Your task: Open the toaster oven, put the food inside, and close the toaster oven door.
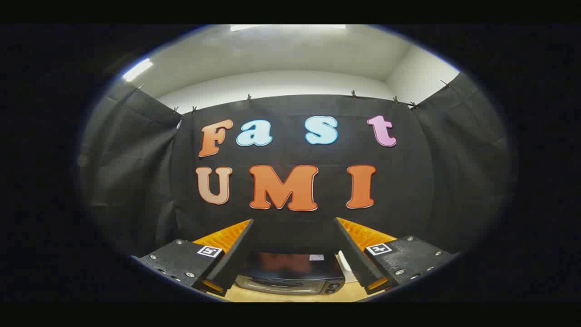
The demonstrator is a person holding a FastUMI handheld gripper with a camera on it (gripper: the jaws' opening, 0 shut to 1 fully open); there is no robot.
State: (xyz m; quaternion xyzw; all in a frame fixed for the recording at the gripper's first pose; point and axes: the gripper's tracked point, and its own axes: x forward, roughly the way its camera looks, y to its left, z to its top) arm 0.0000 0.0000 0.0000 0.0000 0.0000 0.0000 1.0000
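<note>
Black glass shows on the toaster oven [290, 272], door closed, sitting on the desk [290, 297] beyond your gripper [294, 222]. Your fingers are wide apart and hold nothing, ready for the door.

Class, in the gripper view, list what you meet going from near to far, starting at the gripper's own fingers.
Gripper, fingers spread wide with nothing between them → wooden tabletop → toaster oven, door closed → black cloth wall → white wall above it.
</note>
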